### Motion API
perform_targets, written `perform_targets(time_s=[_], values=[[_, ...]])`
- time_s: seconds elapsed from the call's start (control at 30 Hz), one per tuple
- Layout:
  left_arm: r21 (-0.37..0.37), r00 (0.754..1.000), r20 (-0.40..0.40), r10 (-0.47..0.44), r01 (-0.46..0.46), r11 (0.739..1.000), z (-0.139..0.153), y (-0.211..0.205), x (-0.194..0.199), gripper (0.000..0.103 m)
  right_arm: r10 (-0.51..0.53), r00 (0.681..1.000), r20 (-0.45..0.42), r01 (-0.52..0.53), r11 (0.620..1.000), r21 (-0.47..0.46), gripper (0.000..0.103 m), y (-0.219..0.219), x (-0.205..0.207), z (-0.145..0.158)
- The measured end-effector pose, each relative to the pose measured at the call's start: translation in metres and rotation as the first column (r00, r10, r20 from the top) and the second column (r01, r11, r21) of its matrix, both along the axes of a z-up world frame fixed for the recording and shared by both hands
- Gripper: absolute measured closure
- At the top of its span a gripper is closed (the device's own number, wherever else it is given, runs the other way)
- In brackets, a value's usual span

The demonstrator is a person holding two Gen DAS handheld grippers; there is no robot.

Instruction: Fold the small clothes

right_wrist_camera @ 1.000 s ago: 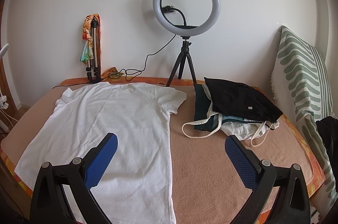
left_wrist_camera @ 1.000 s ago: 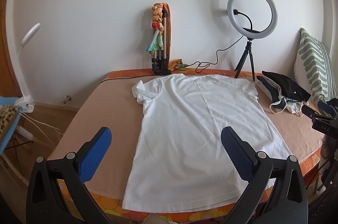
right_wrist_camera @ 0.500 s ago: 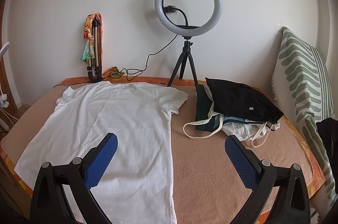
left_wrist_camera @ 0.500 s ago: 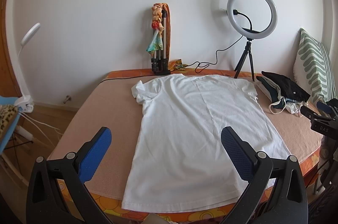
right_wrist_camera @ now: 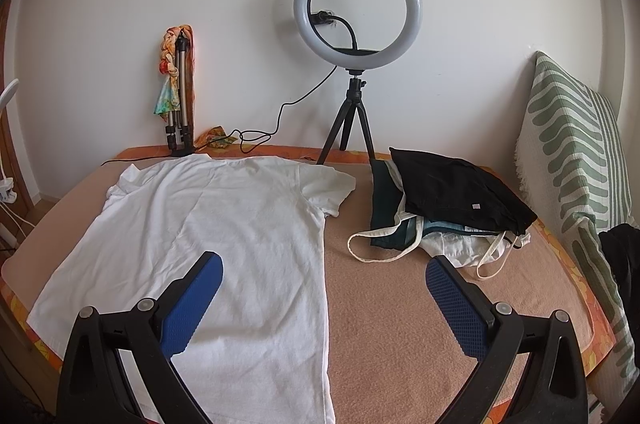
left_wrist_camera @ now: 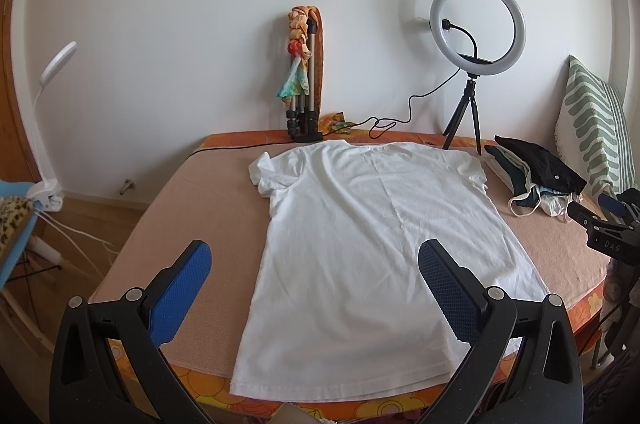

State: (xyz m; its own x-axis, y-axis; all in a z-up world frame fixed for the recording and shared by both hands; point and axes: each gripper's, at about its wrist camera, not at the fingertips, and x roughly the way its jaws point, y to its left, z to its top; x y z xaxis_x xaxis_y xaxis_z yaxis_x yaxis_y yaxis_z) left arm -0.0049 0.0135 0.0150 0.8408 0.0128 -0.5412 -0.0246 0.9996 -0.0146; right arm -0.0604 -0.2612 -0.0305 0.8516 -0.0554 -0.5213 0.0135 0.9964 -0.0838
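A white T-shirt (left_wrist_camera: 372, 244) lies spread flat on the tan blanket, collar toward the wall, hem at the near edge. It also shows in the right wrist view (right_wrist_camera: 224, 244). Its left sleeve (left_wrist_camera: 266, 176) is bunched. My left gripper (left_wrist_camera: 314, 288) is open and empty, held above the shirt's lower half. My right gripper (right_wrist_camera: 324, 296) is open and empty, above the shirt's right side edge. The right gripper's body shows at the right edge of the left wrist view (left_wrist_camera: 608, 236).
A pile of dark and light clothes (right_wrist_camera: 444, 208) lies right of the shirt. A ring light on a tripod (right_wrist_camera: 356, 24) and a folded tripod with a scarf (right_wrist_camera: 178, 92) stand by the wall. A striped pillow (right_wrist_camera: 576, 160) leans at right. The bed edge (left_wrist_camera: 208, 384) is near.
Both grippers stay open. The views shift only slightly; the shirt has not moved.
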Motion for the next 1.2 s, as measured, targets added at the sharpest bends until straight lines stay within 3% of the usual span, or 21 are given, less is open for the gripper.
perform_targets(time_s=[0.53, 0.8, 0.97, 1.1, 1.2], values=[[0.003, 1.0, -0.006, 0.013, -0.013, 1.0, -0.002, 0.007, -0.001, 0.0, 0.014, 1.0, 0.001, -0.014, 1.0, 0.004, 0.0, 0.011, 0.003, 0.0], [-0.025, 0.999, -0.043, -0.007, 0.006, 1.0, -0.023, 0.039, 0.004, 0.0, 0.069, 0.997, 0.017, -0.07, 0.996, 0.054, 0.0, 0.03, 0.014, 0.009], [-0.121, 0.989, -0.142, -0.036, 0.018, 0.992, -0.047, 0.072, 0.012, 0.002, 0.155, 0.987, 0.037, -0.158, 0.983, 0.09, 0.0, 0.054, 0.02, 0.02], [-0.145, 0.97, -0.237, -0.049, 0.014, 0.989, -0.071, 0.085, 0.014, 0.015, 0.227, 0.974, 0.016, -0.227, 0.967, 0.119, 0.002, 0.073, 0.029, 0.03], [-0.198, 0.955, -0.287, -0.072, 0.014, 0.98, -0.086, 0.09, 0.012, 0.02, 0.262, 0.965, 0.001, -0.26, 0.957, 0.132, 0.002, 0.088, 0.042, 0.037]])
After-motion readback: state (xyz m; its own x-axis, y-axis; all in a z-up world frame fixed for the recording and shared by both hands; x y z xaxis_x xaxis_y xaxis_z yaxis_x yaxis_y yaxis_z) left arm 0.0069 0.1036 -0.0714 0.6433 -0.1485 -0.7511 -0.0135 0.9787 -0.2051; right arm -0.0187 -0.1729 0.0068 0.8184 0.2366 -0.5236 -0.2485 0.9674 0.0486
